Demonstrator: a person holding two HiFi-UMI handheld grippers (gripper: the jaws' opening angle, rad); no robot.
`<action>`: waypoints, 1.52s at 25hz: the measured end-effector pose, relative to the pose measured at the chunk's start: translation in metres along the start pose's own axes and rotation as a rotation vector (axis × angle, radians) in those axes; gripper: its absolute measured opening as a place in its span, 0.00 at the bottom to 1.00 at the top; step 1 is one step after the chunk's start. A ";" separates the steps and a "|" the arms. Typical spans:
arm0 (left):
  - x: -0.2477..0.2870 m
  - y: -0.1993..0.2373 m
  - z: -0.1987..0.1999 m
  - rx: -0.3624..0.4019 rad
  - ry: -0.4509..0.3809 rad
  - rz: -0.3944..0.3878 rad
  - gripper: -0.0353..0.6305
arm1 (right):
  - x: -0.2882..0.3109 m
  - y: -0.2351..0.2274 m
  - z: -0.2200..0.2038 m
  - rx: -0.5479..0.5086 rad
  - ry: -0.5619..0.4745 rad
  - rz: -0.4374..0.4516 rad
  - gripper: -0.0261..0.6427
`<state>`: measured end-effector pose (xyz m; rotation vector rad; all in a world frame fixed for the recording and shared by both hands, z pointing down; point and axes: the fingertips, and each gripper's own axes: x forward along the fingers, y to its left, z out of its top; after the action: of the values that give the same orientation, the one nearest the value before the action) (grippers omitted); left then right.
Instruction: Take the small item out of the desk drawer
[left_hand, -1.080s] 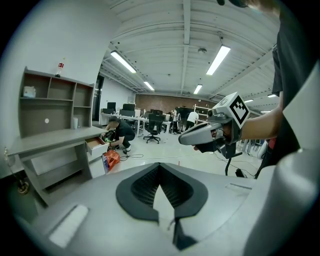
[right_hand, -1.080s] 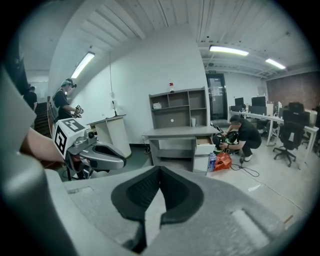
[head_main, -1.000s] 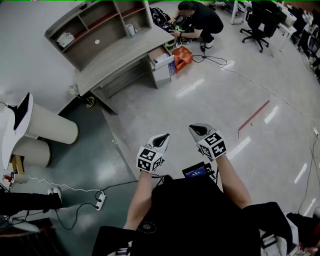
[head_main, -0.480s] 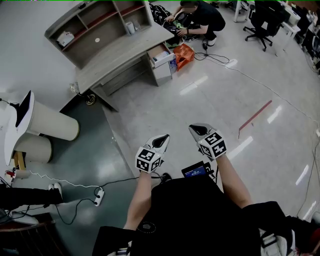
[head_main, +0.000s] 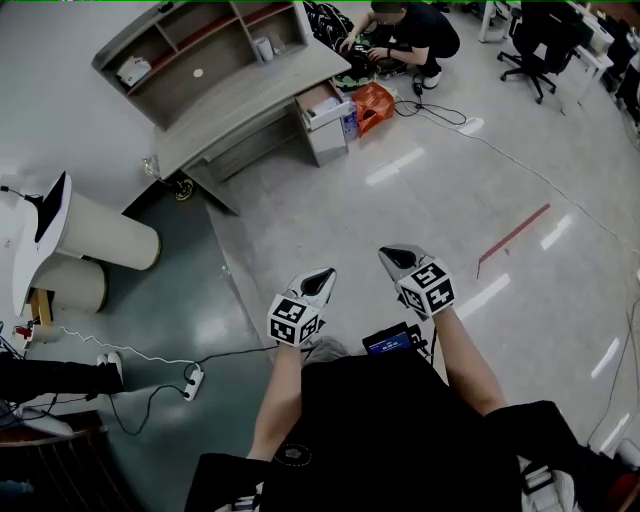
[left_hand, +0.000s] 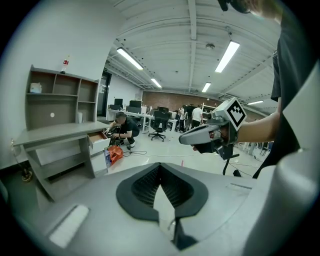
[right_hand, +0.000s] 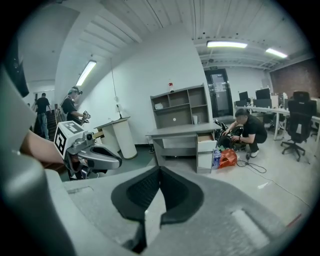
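Left gripper (head_main: 322, 276) and right gripper (head_main: 394, 258) are hanging side by side, jaws pressed together on nothing, well apart from the table (head_main: 250, 100). Drawer (head_main: 322, 104) is sticking out open at the table's end, and whatever's lying inside is too small to tell.

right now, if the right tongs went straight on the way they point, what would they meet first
Probably the floor short of the desk: the right tongs tilt downward and nothing stands between. Depth is unclear.
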<state>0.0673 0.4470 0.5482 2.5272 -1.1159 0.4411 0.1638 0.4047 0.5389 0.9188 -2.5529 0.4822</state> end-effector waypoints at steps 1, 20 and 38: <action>0.001 0.000 -0.002 -0.003 0.003 0.003 0.05 | 0.000 -0.001 -0.001 0.003 0.001 0.001 0.04; 0.043 0.074 0.018 -0.019 0.007 -0.072 0.05 | 0.059 -0.040 0.033 0.021 0.030 -0.058 0.04; 0.046 0.193 0.047 -0.017 -0.013 -0.146 0.05 | 0.156 -0.040 0.091 0.028 0.044 -0.130 0.04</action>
<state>-0.0414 0.2750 0.5601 2.5778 -0.9267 0.3753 0.0576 0.2538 0.5393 1.0647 -2.4336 0.4953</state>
